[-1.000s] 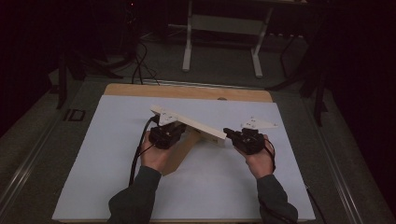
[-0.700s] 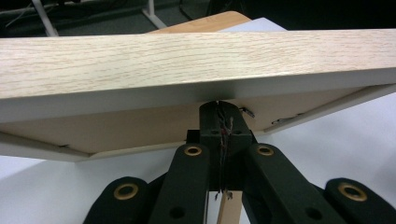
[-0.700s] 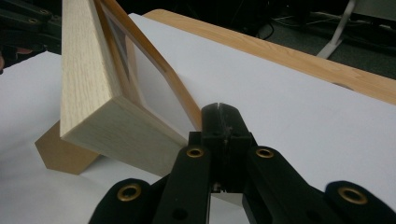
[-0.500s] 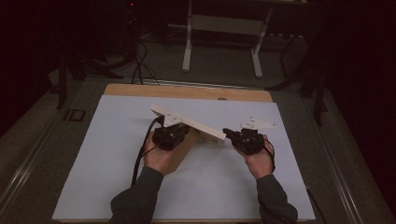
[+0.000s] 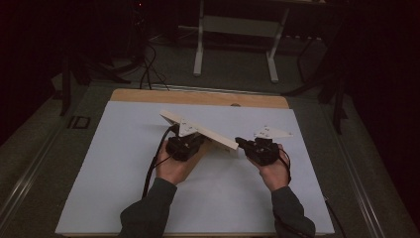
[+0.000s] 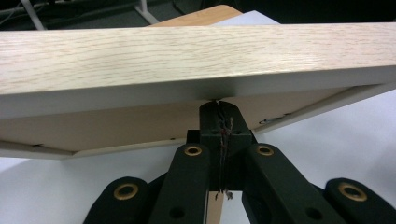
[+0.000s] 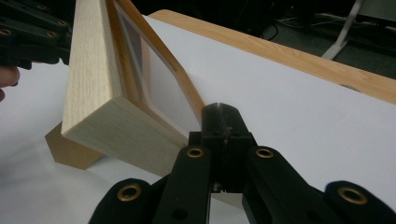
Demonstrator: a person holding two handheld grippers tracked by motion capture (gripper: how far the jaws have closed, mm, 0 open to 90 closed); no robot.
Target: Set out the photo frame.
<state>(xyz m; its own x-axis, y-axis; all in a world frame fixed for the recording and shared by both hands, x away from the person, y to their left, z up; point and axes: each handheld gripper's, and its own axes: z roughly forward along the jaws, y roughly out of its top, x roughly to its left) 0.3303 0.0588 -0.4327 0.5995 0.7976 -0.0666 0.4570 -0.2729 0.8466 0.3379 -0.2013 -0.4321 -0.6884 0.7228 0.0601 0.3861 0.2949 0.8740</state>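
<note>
A light wooden picture frame point(image 5: 198, 130) stands tilted over the white mat, its long edge running from back left to front right. A tan stand piece point(image 7: 70, 149) props it from below. In the left gripper view, my left gripper point(image 6: 219, 105) is shut with its tips against the underside of the frame's edge point(image 6: 187, 56). The left hand point(image 5: 173, 166) holds that gripper beneath the frame. My right gripper point(image 7: 220, 108) is shut too, its tip touching the frame's inner side near the lower right corner point(image 7: 135, 126). From above, the right gripper point(image 5: 239, 142) meets the frame's right end.
A white mat point(image 5: 124, 173) covers most of the wooden table point(image 5: 148, 95). Past the table's far edge are metal legs point(image 5: 199, 54) and cables point(image 5: 143, 69) on a dark floor. Cables trail from both grippers toward the person.
</note>
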